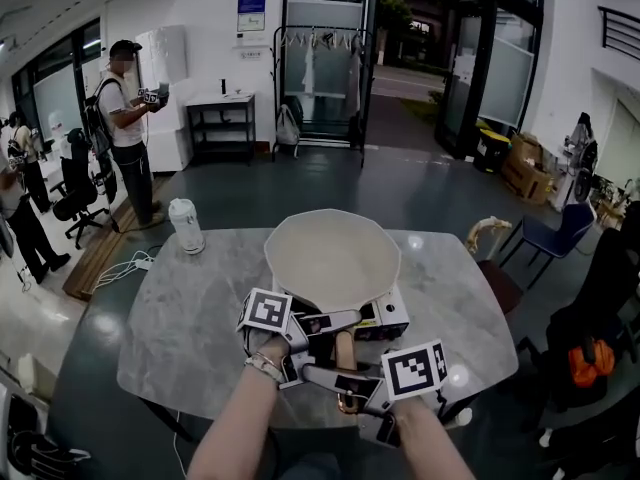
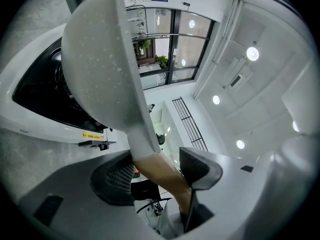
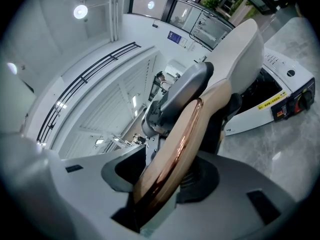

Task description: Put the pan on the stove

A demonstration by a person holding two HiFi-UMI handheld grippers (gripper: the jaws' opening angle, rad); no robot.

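Observation:
A cream-white pan (image 1: 332,256) hangs over the white portable stove (image 1: 392,313) on the grey marble table (image 1: 195,323). Its wooden handle (image 1: 346,353) points toward me. My left gripper (image 1: 335,321) is shut on the handle close to the pan bowl. My right gripper (image 1: 340,380) is shut on the handle's end with the copper ring. In the left gripper view the pan (image 2: 102,69) tilts above the stove's black glass top (image 2: 47,96), with the handle (image 2: 160,169) between the pads of the left gripper (image 2: 157,173). In the right gripper view the right gripper (image 3: 162,181) clamps the copper-edged handle (image 3: 175,149) beside the stove (image 3: 272,101).
A white tumbler (image 1: 186,225) stands at the table's far left edge. A person (image 1: 125,118) stands at the back left. A wooden chair (image 1: 490,233) and a blue chair (image 1: 555,236) sit at the table's right, with a bag (image 1: 590,358) beside them.

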